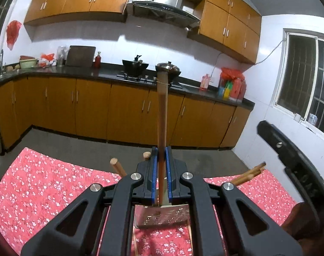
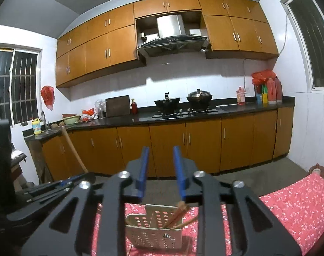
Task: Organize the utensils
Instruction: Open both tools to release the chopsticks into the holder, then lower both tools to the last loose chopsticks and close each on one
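My left gripper [image 1: 161, 155] is shut on a long wooden utensil handle [image 1: 162, 111] that stands upright between its blue pads. Below it a perforated metal utensil holder [image 1: 162, 217] stands on the red floral tablecloth [image 1: 44, 187]. Two other wooden handles [image 1: 117, 167] and chopsticks [image 1: 249, 173] stick up near it. My right gripper [image 2: 160, 166] is open and empty above the same holder [image 2: 153, 232], which contains chopsticks [image 2: 176, 215]. The held handle [image 2: 73, 149] and the left gripper [image 2: 61, 184] show at the left of the right wrist view.
The table with the floral cloth [image 2: 290, 209] ends at a grey floor. Beyond it runs a kitchen counter [image 1: 110, 73] with two pots on a stove [image 2: 183, 109], bottles and a sink. The right gripper's body [image 1: 294, 166] is at the right.
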Available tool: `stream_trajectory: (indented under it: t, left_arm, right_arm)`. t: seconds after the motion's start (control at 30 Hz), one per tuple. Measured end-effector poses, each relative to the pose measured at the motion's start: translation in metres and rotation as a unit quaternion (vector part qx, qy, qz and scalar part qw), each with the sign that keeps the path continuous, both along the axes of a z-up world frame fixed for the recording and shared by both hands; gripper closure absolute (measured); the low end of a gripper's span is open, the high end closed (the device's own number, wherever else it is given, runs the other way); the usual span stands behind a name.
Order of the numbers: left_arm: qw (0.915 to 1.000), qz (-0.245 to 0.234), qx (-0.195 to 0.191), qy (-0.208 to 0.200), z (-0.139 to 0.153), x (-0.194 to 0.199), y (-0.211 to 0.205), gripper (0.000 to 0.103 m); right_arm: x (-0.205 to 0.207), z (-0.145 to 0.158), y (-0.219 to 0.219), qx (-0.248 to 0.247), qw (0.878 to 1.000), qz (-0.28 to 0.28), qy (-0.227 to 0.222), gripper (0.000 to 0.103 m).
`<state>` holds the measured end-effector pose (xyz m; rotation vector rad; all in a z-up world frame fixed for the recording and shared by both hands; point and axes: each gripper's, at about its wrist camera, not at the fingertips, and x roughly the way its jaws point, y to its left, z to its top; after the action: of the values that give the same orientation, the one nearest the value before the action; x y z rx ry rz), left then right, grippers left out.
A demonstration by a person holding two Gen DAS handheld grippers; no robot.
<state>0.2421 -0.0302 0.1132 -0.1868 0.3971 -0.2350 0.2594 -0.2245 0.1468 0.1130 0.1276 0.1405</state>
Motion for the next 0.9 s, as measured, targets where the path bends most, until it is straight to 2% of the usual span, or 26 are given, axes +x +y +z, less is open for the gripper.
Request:
stream_trajectory:
  t: [0.03, 0.17, 0.37, 0.5, 0.57, 0.63, 0.67, 0.8, 0.9]
  left_arm:
    - [1.0, 0.0, -0.001, 0.0, 0.0, -0.002, 0.001, 0.094]
    - [0.9999, 0.002, -0.006, -0.01, 0.005, -0.008, 0.004, 0.077]
    - [0.9995, 0.007, -0.014, -0.026, 0.016, -0.024, 0.009, 0.074]
    - [0.9989, 0.012, -0.028, -0.035, 0.019, -0.045, 0.021, 0.071]
    - [0.9986, 0.019, -0.035, -0.033, 0.014, -0.057, 0.029, 0.065]
    - [0.999, 0.029, -0.031, -0.018, 0.0, -0.069, 0.037, 0.064]
    - [0.9991, 0.033, -0.026, -0.01, -0.005, -0.071, 0.037, 0.064]
    - [0.9971, 0.041, 0.011, 0.062, -0.053, -0.074, 0.041, 0.064]
    - [0.9897, 0.033, 0.03, 0.136, -0.1, -0.07, 0.043, 0.064]
  right_arm:
    - [-0.003, 0.001, -0.001, 0.001, 1.0, 0.0, -0.002, 0.074]
    - [-0.019, 0.004, -0.005, 0.006, 1.0, -0.004, -0.013, 0.067]
    - [-0.049, 0.004, -0.015, 0.013, 1.0, -0.008, -0.021, 0.066]
    - [-0.072, -0.011, -0.029, 0.019, 1.0, -0.018, -0.007, 0.061]
    - [-0.077, -0.029, -0.036, 0.015, 0.999, -0.028, 0.019, 0.06]
    - [-0.077, -0.052, -0.041, 0.011, 0.998, -0.033, 0.056, 0.059]
    - [-0.073, -0.071, -0.044, 0.01, 0.995, -0.033, 0.091, 0.059]
    - [-0.058, -0.137, -0.042, 0.01, 0.978, -0.027, 0.209, 0.06]
    - [-0.052, -0.177, -0.028, 0.003, 0.962, -0.009, 0.272, 0.064]
